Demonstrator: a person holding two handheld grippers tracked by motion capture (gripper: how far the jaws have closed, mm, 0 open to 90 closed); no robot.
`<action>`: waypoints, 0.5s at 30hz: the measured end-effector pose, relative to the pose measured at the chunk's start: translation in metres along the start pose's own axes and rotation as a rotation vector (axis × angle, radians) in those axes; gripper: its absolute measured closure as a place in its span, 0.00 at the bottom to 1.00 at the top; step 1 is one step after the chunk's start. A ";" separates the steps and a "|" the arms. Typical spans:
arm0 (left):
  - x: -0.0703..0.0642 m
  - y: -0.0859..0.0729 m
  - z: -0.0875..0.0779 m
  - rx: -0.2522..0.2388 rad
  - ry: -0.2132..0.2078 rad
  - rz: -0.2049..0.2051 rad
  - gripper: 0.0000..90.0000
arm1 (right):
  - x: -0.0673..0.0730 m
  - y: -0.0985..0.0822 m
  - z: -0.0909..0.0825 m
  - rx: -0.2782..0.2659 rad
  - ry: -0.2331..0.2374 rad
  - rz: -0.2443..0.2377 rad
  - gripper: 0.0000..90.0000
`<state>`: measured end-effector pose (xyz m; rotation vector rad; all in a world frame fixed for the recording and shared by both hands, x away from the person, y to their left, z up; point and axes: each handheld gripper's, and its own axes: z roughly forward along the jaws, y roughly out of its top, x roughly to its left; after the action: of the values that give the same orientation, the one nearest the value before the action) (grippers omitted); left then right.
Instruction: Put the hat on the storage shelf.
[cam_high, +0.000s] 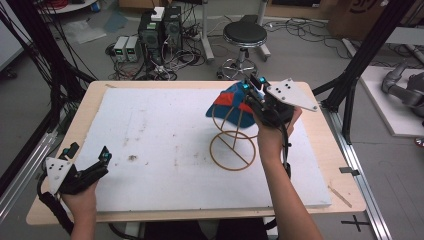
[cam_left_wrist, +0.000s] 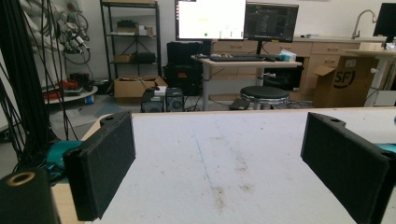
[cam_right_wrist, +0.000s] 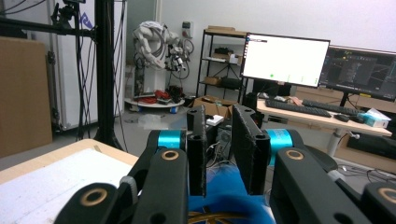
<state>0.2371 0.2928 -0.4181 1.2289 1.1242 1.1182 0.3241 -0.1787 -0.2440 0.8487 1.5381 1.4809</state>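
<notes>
A blue and red cap (cam_high: 226, 102) sits on top of a gold wire stand (cam_high: 232, 150) right of the middle of the white foam board (cam_high: 160, 130). My right gripper (cam_high: 248, 93) is at the cap's far right side, shut on its blue fabric. In the right gripper view the jaws stand close together with the blue cap (cam_right_wrist: 224, 198) pinched between them, and a bit of the gold wire stand (cam_right_wrist: 210, 217) shows below. My left gripper (cam_high: 89, 152) rests open at the board's near left corner. Between its wide-apart jaws lies bare board (cam_left_wrist: 219, 158).
The foam board covers most of the wooden table (cam_high: 330, 165). Beyond the far edge stand a black stool (cam_high: 245, 35) and computer boxes (cam_high: 160, 30) among floor cables. Black frame posts (cam_high: 360, 60) flank the table.
</notes>
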 end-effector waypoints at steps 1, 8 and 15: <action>0.000 0.000 0.000 0.000 -0.001 0.000 0.11 | -0.001 0.000 0.000 -0.002 -0.002 -0.001 0.84; 0.000 0.000 0.000 0.000 -0.002 0.001 0.11 | -0.005 0.002 -0.005 -0.015 -0.012 0.011 0.82; 0.000 0.000 0.000 0.001 0.000 0.000 0.11 | -0.009 0.004 -0.009 -0.030 -0.025 0.019 0.76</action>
<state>0.2372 0.2923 -0.4183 1.2295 1.1248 1.1175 0.3197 -0.1902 -0.2388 0.8635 1.4895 1.4976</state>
